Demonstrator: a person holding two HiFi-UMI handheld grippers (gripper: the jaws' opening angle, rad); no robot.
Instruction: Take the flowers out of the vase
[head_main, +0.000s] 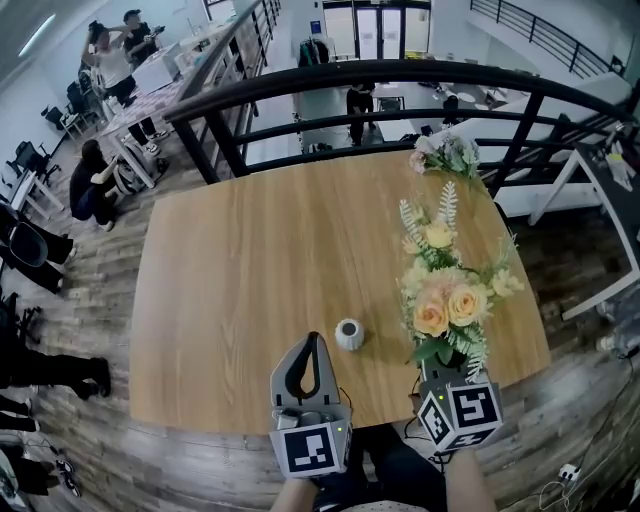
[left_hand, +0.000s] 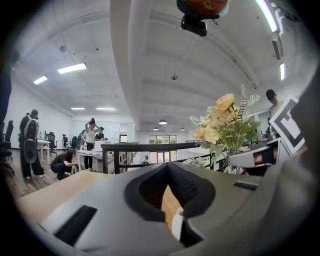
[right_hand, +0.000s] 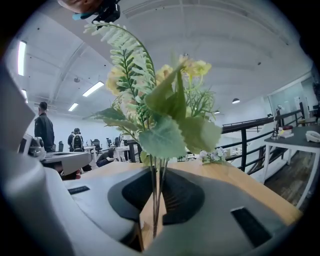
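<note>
Right gripper (right_hand: 156, 172) is pinched tight on the thin stems (right_hand: 155, 197), low down so the peach-and-yellow bouquet (head_main: 447, 300) stands upright, clear of the small white vase (head_main: 349, 334), while the left gripper (head_main: 313, 342) waits beside it, jaws together and empty.

Bright ceiling strip lights (left_hand: 71, 68), fisheye-warped dark edges, foreground perhaps soft
</note>
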